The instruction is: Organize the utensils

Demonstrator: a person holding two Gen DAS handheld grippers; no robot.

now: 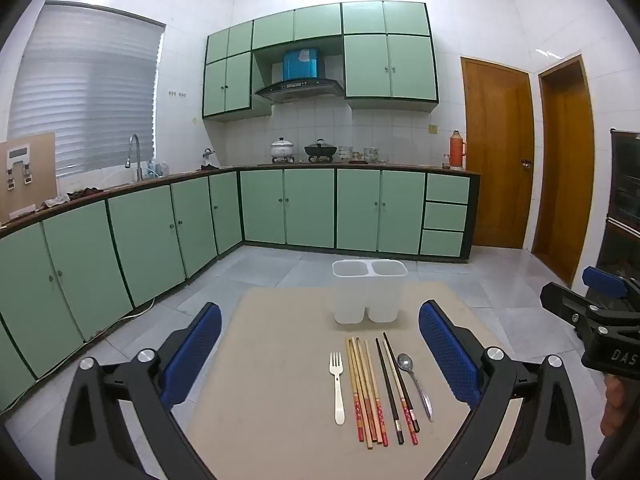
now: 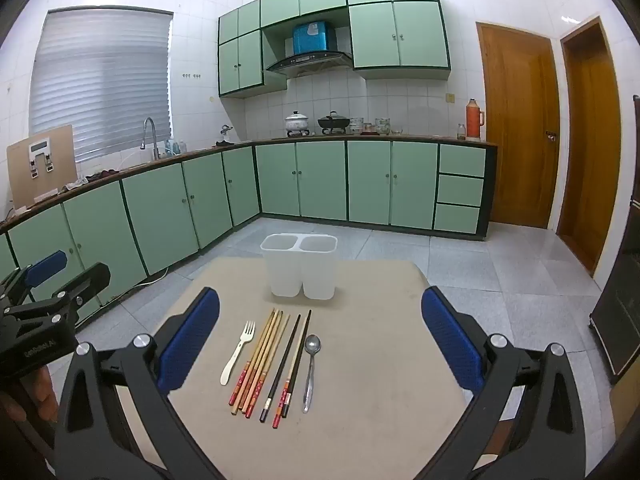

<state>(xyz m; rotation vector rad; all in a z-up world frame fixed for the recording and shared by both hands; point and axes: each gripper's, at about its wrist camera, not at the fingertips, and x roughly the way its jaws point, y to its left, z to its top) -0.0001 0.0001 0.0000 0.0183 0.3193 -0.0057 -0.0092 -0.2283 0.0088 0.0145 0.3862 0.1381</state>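
Observation:
A white two-compartment utensil holder stands upright and empty at the far side of the beige table. In front of it lie in a row a white fork, several wooden chopsticks, dark chopsticks and a metal spoon. My left gripper is open and empty above the near table. My right gripper is open and empty too. Each gripper shows at the edge of the other's view.
Green kitchen cabinets run along the left and back walls, with a sink tap and pots on the counter. Two wooden doors are at the right. A dark cabinet stands at the far right. Tiled floor surrounds the table.

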